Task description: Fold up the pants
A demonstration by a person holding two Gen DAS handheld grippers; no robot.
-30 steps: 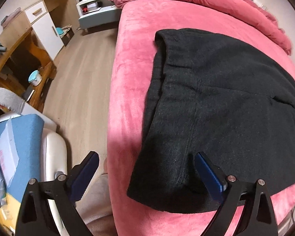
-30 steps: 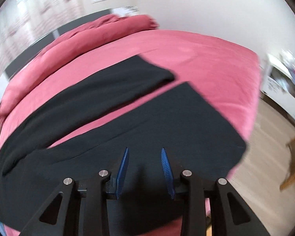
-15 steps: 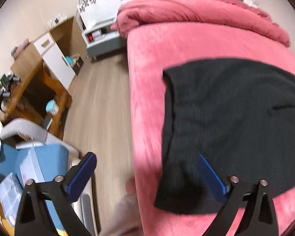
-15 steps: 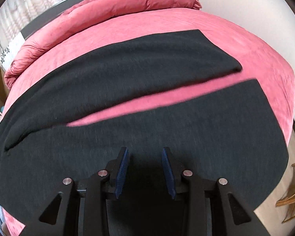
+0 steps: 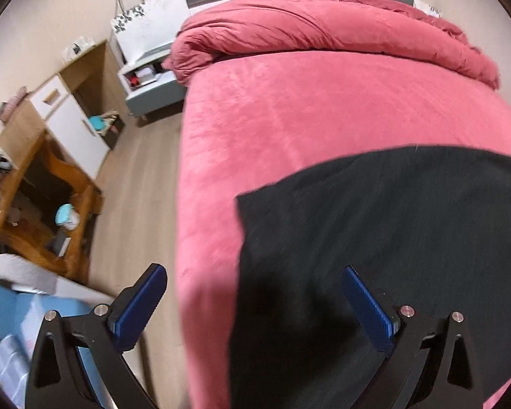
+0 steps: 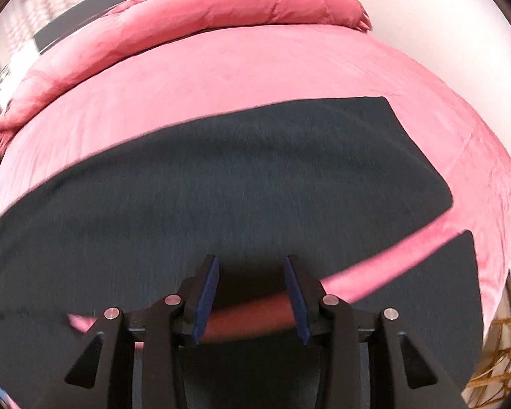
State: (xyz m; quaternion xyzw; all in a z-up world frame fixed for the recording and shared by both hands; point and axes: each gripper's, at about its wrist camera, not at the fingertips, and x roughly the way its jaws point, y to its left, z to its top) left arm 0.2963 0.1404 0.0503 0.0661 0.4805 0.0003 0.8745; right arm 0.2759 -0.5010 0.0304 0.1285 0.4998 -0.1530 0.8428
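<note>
The pink bed (image 5: 289, 129) carries the black pants (image 6: 238, 177), spread flat near its foot edge, both legs showing. My left gripper (image 5: 253, 303) hovers with jaws wide, empty. My right gripper (image 6: 252, 293) has jaws narrower, gripping nothing.

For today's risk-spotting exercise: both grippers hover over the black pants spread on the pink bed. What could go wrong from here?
1. The black pants lie close to the pink bed edge; a tug could drag them toward the floor.
2. The left gripper is wide open, straddling that edge, so it may miss the cloth.
3. The right gripper sits over the gap between the legs and might pinch the bedcover instead.
</note>
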